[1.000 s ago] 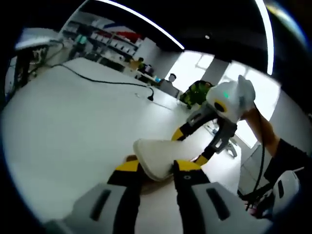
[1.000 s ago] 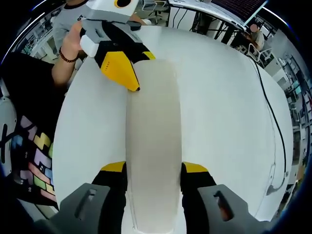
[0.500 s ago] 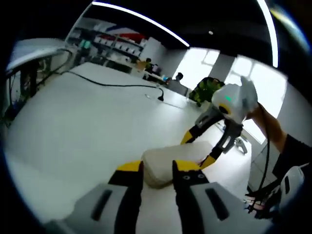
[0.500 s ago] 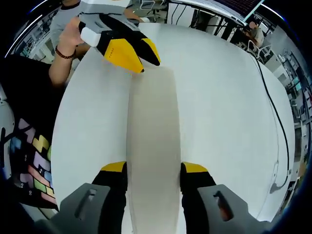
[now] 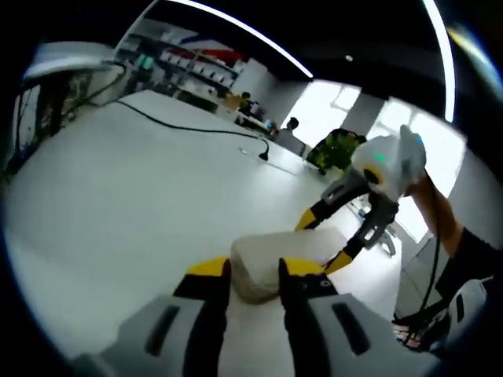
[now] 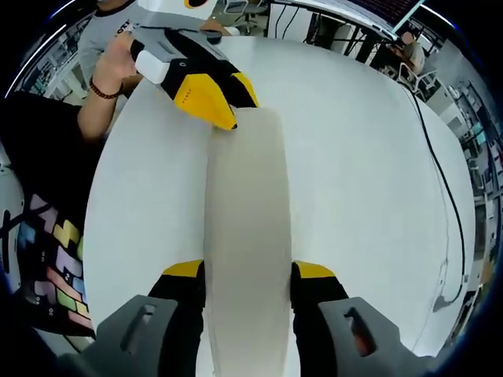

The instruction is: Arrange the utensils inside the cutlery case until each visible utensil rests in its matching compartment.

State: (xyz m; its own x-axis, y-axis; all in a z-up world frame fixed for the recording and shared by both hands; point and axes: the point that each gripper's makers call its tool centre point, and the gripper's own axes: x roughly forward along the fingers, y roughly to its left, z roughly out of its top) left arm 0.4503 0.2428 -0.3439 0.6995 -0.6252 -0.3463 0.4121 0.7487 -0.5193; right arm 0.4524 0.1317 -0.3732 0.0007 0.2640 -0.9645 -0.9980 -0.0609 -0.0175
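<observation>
In the left gripper view, the white tabletop (image 5: 118,188) stretches away ahead of the left tongs (image 5: 253,271), bare but for a black cable (image 5: 196,129) that runs across it far beyond the tips and ends in a plug; shelves, a green plant (image 5: 338,149) and bright windows stand past the far edge. Between the yellow-tipped jaws sits one end of the cream cutlery case (image 5: 279,255), lid closed, the jaws narrow on it from both sides. The case runs away to the right of the tips, where the right tongs (image 5: 326,239) hold its other end, a person's forearm behind them. In the right gripper view, the right tongs (image 6: 247,273) clasp the near end of the cutlery case (image 6: 244,236) — its long axis runs straight forward from the tips, flat against the tabletop (image 6: 361,173). At the far end the left tongs (image 6: 224,106) pinch it, gripped by a hand with a bead bracelet. The cable (image 6: 440,181) trails along the right side, well apart from the case.
</observation>
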